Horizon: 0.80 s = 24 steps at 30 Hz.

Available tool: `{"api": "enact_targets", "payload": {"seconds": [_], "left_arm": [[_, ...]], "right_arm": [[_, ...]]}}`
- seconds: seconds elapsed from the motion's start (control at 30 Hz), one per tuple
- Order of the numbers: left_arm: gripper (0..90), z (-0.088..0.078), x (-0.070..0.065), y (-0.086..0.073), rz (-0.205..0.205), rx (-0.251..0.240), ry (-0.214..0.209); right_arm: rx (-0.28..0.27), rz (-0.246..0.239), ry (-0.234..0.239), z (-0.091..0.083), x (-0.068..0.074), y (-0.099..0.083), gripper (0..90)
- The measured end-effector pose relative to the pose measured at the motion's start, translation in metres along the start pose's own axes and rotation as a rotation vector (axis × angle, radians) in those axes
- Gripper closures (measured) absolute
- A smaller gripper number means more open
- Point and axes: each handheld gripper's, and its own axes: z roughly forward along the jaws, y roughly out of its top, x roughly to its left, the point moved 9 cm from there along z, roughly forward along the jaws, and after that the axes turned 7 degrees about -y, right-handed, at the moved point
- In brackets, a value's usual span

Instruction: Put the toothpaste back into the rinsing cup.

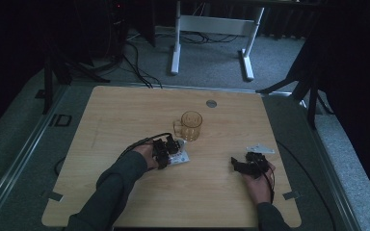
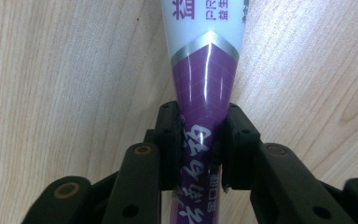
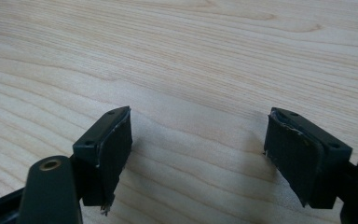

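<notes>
Left gripper (image 2: 200,144), near the table's (image 1: 125,110) centre, jaws pinching the purple end of a purple-and-white tube (image 2: 204,88) lying flat just near-left of the amber glass mug (image 1: 191,126); right gripper (image 3: 198,149), near right, jaws spread over bare wood.

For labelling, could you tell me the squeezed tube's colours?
Purple and white tube, silver chevron band; left gripper view.

Purple-white tube (image 2: 204,70), amber mug (image 1: 191,124), pale wood table (image 1: 125,110).
</notes>
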Motion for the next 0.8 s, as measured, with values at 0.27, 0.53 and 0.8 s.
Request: {"api": "enact_targets", "payload": {"seconds": [0.27, 0.53, 0.8], "left_arm": [[74.1, -0.015, -0.004, 0.0, -0.012, -0.069, -0.016], [74.4, -0.046, -0.002, 0.004, -0.044, -0.243, -0.025], [74.4, -0.068, 0.0, 0.009, -0.045, -0.377, -0.018]], "right_arm": [[0.0, 0.003, 0.0, 0.0, 0.0, 0.0, 23.1], [-0.001, 0.003, 0.0, 0.0, 0.0, 0.0, 23.1], [-0.001, 0.002, 0.0, 0.0, 0.0, 0.0, 23.1]]}}
